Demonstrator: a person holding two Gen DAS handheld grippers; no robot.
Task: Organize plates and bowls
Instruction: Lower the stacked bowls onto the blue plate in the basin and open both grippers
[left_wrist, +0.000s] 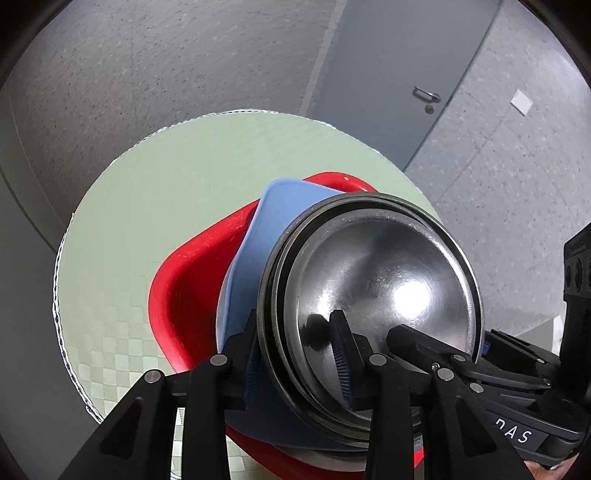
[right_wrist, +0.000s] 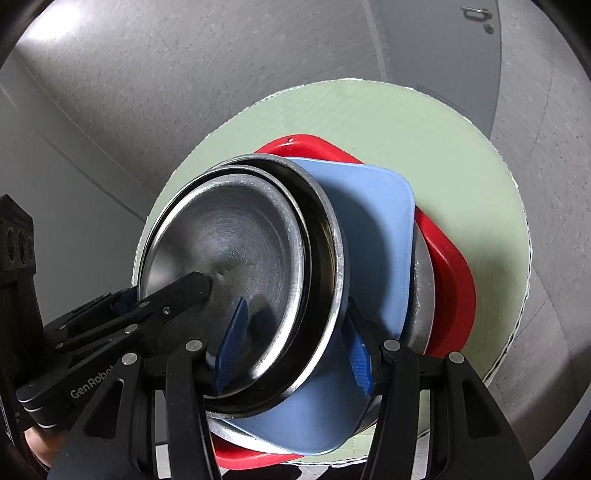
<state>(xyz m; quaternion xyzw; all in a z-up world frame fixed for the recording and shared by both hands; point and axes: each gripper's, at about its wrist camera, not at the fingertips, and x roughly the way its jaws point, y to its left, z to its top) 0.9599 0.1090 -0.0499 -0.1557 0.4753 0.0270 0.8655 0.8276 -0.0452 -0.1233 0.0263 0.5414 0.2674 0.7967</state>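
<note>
A stack stands on the round green table: nested steel bowls (left_wrist: 384, 280) on top, a blue square plate (left_wrist: 273, 236) under them, a steel dish and a red square plate (left_wrist: 184, 280) below. My left gripper (left_wrist: 295, 354) is shut on the rim of the steel bowls, one finger inside, one outside. My right gripper (right_wrist: 291, 350) is shut on the rim of the same steel bowls (right_wrist: 236, 243) from the other side. The blue plate (right_wrist: 376, 214) and red plate (right_wrist: 450, 273) show beneath. Each gripper is visible in the other's view.
The green checked tablecloth (left_wrist: 147, 206) covers a round table (right_wrist: 443, 122) with its edge close around the stack. Beyond it lie grey speckled floor (left_wrist: 147, 66) and a grey door (left_wrist: 399, 74) with a handle.
</note>
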